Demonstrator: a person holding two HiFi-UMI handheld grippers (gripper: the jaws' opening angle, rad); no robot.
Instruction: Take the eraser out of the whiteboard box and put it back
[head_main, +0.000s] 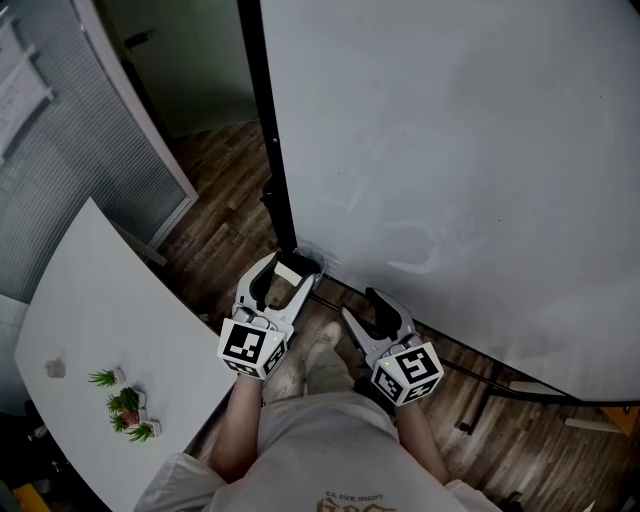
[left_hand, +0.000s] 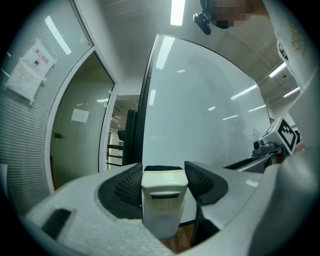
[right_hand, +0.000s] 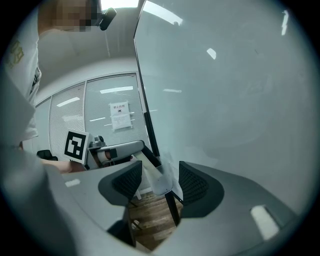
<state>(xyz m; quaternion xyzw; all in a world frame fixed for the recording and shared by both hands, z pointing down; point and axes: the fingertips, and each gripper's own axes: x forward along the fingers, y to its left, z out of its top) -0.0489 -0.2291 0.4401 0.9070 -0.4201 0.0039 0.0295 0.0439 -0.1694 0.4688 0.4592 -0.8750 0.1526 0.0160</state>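
My left gripper (head_main: 290, 270) is shut on the white eraser (head_main: 291, 272) at the bottom left corner of the whiteboard (head_main: 450, 150). In the left gripper view the eraser (left_hand: 164, 192) stands upright between the pads, dark felt on top. Its lower end sits in a clear plastic box (left_hand: 167, 222). The right gripper view shows the same eraser (right_hand: 148, 164) slanting into that box (right_hand: 163, 184) on the board's black frame. My right gripper (head_main: 360, 306) hangs open a little to the right, below the board's lower edge, with nothing between its pads (right_hand: 129, 181).
A white table (head_main: 100, 300) stands at the left with small potted plants (head_main: 125, 405) and a small block (head_main: 55, 368). A glass partition with blinds (head_main: 60, 130) lies behind it. The board's stand feet (head_main: 470, 420) rest on wooden floor (head_main: 220, 200).
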